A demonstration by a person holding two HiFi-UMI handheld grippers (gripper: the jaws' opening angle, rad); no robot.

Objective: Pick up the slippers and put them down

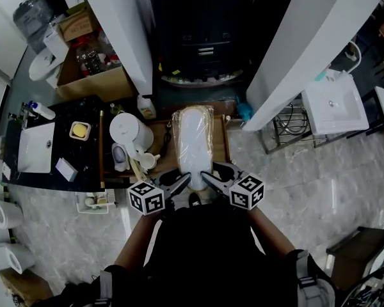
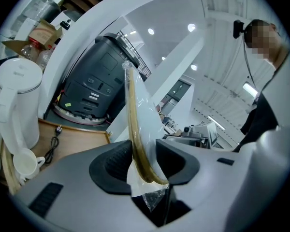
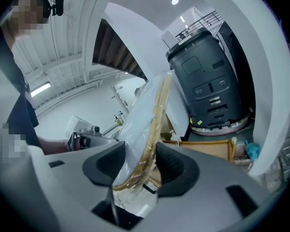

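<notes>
A pair of white slippers with tan soles, wrapped in clear plastic (image 1: 192, 136), hangs lifted over the small wooden table (image 1: 221, 142). My left gripper (image 1: 179, 183) is shut on the pack's near left end, and my right gripper (image 1: 211, 175) is shut on its near right end. In the left gripper view the pack (image 2: 137, 110) stands edge-on between the dark pads, with my left gripper (image 2: 142, 164) pinching its sole rim and plastic. In the right gripper view the pack (image 3: 147, 115) leans left, clamped in my right gripper (image 3: 139, 166).
A white kettle (image 1: 129, 130), a white cup (image 1: 147, 162) and a black cable (image 2: 53, 146) lie on the table's left side. Behind it stands a dark machine (image 1: 201, 43). A black counter with a sink (image 1: 35, 147) is at the left, a white basin (image 1: 333, 104) at the right.
</notes>
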